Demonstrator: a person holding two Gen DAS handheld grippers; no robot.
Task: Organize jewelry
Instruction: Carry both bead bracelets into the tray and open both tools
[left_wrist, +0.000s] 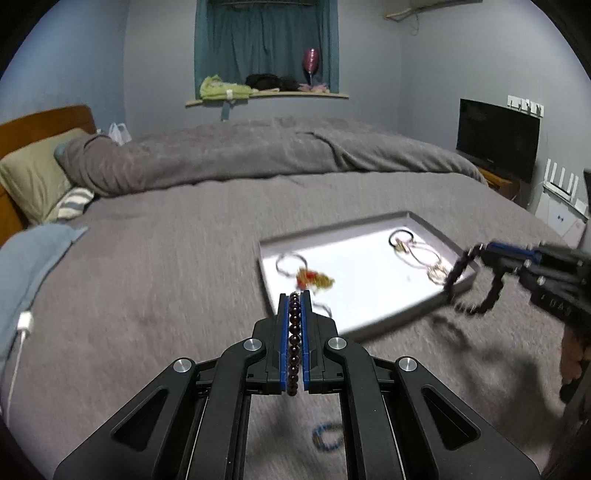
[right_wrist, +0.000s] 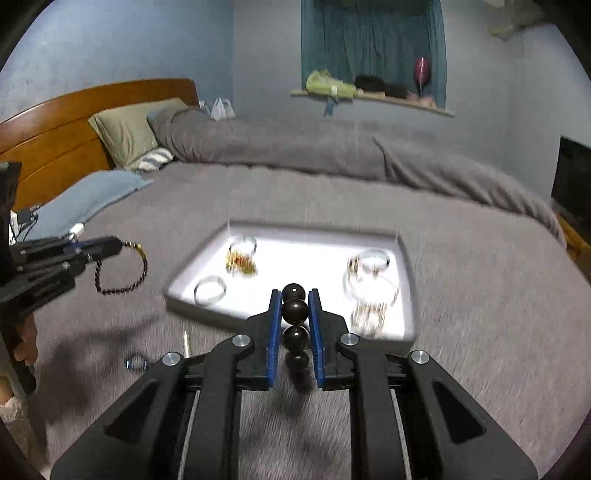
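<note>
My left gripper (left_wrist: 294, 295) is shut on a dark red small-bead bracelet (left_wrist: 294, 343), held above the grey bed just short of the white tray (left_wrist: 373, 310); from the right wrist view the bracelet (right_wrist: 122, 273) hangs from it (right_wrist: 120, 244) in a loop. My right gripper (right_wrist: 294, 293) is shut on a black large-bead bracelet (right_wrist: 294, 325), near the tray's (right_wrist: 406, 258) front edge; it also shows in the left wrist view (left_wrist: 474, 253) with the bracelet (left_wrist: 458, 273) dangling over the tray's right corner. The tray holds several bangles and gold pieces (left_wrist: 316, 278).
A blue bead bracelet (left_wrist: 327, 437) lies on the grey blanket (left_wrist: 166, 277) in front of the tray. A white charger and cable (left_wrist: 24, 325) lie at the left. Pillows (right_wrist: 125, 129) and a wooden headboard stand at far left; a TV (left_wrist: 496, 142) at right.
</note>
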